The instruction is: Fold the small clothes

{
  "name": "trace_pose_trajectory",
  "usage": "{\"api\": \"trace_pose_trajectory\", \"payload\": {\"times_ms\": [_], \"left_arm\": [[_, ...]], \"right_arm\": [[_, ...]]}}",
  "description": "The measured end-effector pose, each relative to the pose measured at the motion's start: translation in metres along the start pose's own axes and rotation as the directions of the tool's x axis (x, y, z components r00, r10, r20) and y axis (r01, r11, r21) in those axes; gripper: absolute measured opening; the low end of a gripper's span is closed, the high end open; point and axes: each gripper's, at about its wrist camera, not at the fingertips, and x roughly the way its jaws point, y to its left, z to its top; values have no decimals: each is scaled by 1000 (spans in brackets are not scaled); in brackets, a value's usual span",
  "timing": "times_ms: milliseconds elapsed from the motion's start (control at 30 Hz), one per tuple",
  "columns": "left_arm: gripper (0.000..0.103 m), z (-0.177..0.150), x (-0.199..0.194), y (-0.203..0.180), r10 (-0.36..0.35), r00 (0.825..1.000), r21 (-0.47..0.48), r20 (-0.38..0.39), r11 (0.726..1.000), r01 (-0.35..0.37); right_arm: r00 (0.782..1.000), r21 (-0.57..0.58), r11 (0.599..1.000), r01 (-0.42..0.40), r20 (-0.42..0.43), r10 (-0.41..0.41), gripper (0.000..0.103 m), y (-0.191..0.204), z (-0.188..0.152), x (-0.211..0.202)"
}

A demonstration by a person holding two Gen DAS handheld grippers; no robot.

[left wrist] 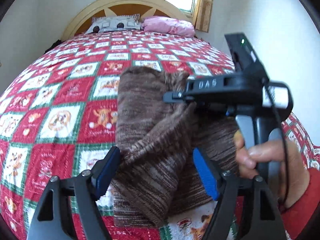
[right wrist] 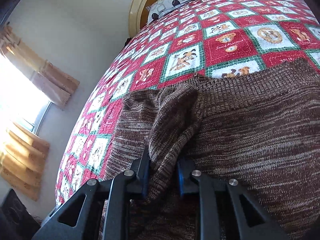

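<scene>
**Brown knit sweater lying half-folded on patchwork quilt**

A brown marled knit sweater (left wrist: 152, 132), ribbed and soft, is lying on a red, white and green teddy-bear quilt (left wrist: 66, 92) well below the curved wooden headboard (left wrist: 128, 2). The left gripper (left wrist: 156, 172) is hovering over it, blue-padded jaws spread wide, a fold of knit between them unpressed. The right gripper (right wrist: 163, 173) is pinching a bunched ridge of the sweater between its narrowed jaws. A hand (left wrist: 266, 160) in a red sleeve is gripping its black handle.
</scene>
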Motion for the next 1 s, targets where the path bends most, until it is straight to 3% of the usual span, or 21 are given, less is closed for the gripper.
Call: {"api": "trace_pose_trajectory", "payload": {"times_ms": [100, 133, 167, 300, 567, 800, 1000], "left_arm": [[40, 1, -4, 5, -17, 1000, -29, 21, 999, 18], [22, 3, -4, 9, -47, 999, -49, 24, 998, 48], [16, 5, -6, 11, -78, 997, -63, 25, 995, 80], [14, 5, -10, 2, -97, 995, -47, 32, 994, 98], [14, 24, -16, -40, -257, 963, -42, 86, 964, 261], [14, 39, 6, -85, -324, 944, -17, 61, 945, 325], [14, 39, 27, -119, -329, 944, 15, 19, 944, 329]], "right_arm": [[1000, -1, 1000, 19, -9, -19, 22, 1, 1, 0], [1000, -10, 1000, 28, -8, -29, 22, 3, 1, -2], [999, -25, 999, 40, -3, -40, 21, 6, 1, -4], [997, -65, 996, 65, 32, -63, 17, 17, 2, -18], [990, -220, 969, 114, 103, -93, 16, 34, 24, -67], [985, -260, 951, 169, 91, -150, 15, -6, 49, -96], [979, -252, 946, 205, 68, -194, 15, -45, 51, -101]]}}
